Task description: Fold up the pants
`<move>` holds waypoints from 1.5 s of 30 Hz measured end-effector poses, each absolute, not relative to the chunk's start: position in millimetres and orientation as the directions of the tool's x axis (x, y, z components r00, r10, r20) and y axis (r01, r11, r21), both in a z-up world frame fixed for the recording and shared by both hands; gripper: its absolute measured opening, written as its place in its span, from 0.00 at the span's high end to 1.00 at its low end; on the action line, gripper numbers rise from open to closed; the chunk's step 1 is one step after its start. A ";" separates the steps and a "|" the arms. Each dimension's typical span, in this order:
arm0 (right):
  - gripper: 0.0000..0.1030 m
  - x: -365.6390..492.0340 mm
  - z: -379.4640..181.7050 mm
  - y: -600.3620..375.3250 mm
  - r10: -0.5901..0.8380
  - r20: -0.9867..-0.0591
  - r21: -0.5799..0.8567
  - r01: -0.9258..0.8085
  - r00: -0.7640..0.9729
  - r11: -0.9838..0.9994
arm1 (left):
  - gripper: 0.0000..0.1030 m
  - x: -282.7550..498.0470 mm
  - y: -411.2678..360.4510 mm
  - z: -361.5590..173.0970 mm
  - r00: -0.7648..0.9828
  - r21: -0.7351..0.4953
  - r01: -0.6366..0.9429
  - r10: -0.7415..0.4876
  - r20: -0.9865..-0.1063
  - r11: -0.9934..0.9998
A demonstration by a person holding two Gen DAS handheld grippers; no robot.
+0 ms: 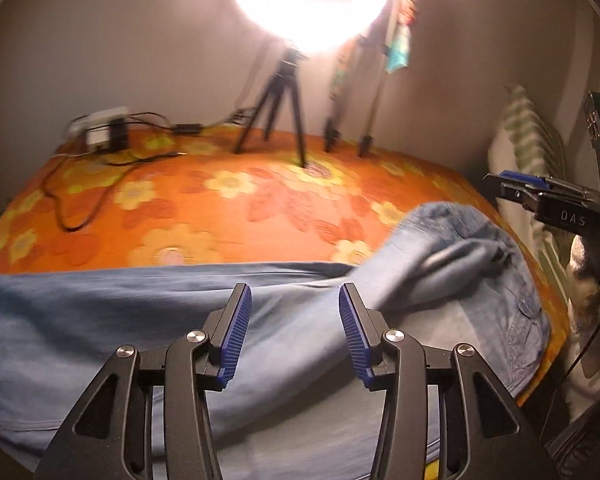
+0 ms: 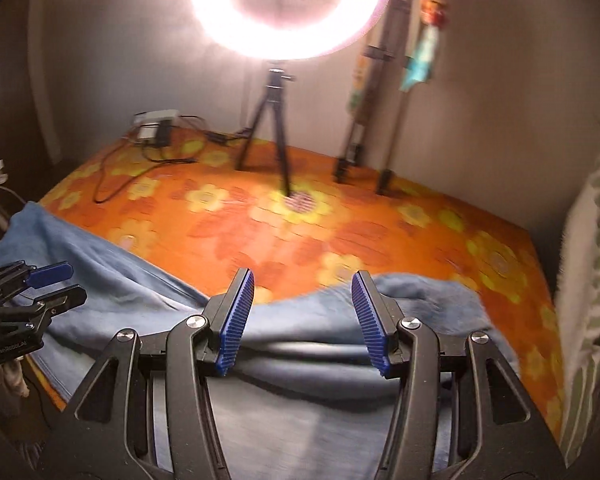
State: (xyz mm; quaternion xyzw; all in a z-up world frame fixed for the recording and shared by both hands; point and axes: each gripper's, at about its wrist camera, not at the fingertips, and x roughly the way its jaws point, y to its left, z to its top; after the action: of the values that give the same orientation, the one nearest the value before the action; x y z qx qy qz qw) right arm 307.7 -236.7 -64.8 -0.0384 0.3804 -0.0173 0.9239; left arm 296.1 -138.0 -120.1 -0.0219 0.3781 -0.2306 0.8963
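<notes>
Blue denim pants [image 1: 180, 320] lie across the near edge of an orange flowered bed cover [image 1: 220, 208], legs to the left, waist and pocket end bunched at the right. My left gripper [image 1: 295, 294] is open and empty, hovering just above the pants. My right gripper [image 2: 303, 280] is open and empty above the pants [image 2: 308, 320] near their far edge. The right gripper also shows at the right edge of the left wrist view [image 1: 512, 184], the left gripper at the left edge of the right wrist view [image 2: 56, 284].
A lit ring light on a black tripod [image 1: 288, 92] stands at the back of the bed beside two more stand legs [image 1: 348, 132]. A power strip with cables [image 1: 100, 128] lies at the back left. A green-striped pillow [image 1: 532, 148] leans at the right.
</notes>
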 end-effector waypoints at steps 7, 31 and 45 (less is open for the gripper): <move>0.49 287.6 -74.2 -282.8 -0.102 -0.708 -0.085 0.059 0.699 0.995 | 0.53 304.8 -186.5 -128.6 0.541 -0.202 0.471 -0.463 -0.702 0.858; 0.30 385.5 -155.5 -498.8 0.147 -0.844 0.252 0.140 0.516 0.957 | 0.46 348.8 -225.5 -166.2 0.346 -0.185 0.543 -0.420 -0.839 0.819; 0.37 417.4 -206.3 -491.1 0.274 -0.861 0.347 0.101 0.429 0.932 | 0.67 352.2 -227.6 -171.5 0.321 -0.189 0.562 -0.423 -0.848 0.805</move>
State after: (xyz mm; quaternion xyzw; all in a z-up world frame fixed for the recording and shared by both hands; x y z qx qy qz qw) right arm 417.4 -491.1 -206.3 0.1765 0.5319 0.0523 0.8266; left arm 352.2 -227.6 -171.5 0.0702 0.4971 -0.3042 0.8095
